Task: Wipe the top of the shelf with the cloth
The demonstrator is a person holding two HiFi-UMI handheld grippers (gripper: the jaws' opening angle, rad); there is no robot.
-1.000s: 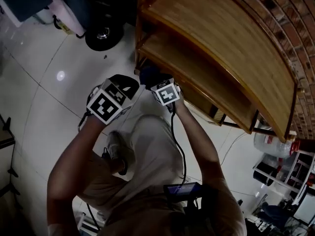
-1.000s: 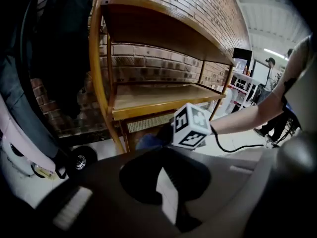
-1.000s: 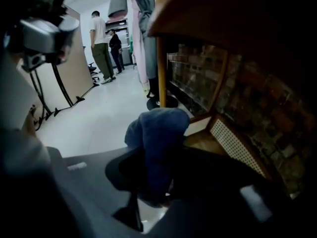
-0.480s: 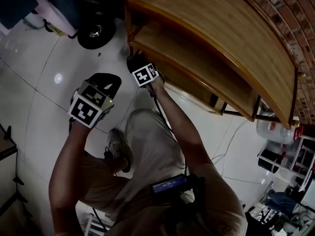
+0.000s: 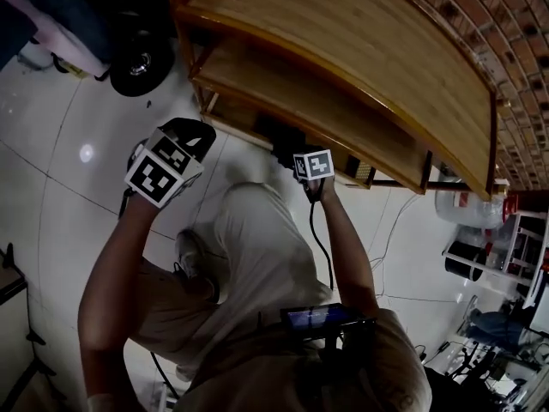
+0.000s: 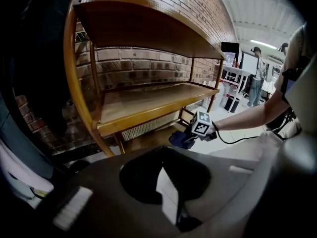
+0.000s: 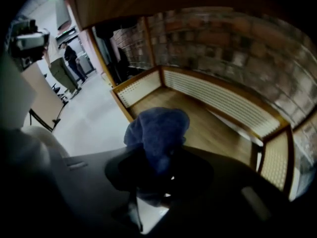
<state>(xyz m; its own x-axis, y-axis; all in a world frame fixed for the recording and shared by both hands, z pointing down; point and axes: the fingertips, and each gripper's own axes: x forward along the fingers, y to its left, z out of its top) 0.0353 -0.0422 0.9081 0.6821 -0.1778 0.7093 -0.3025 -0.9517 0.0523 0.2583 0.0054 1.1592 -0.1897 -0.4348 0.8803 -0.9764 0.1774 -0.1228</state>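
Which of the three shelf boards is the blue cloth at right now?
The lowest board, ringed by a perforated rail: the right gripper holds the cloth over it, beneath the middle board, not at the top board.

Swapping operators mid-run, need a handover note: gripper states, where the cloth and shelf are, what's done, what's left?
Right gripper: shut on the blue cloth, held low at the bottom tier of the shelf.
Left gripper: shut, empty, out over the floor.
Done: cloth is in grip. The shelf top has no cloth on it.
Left: raise the cloth to the top board and wipe across it.
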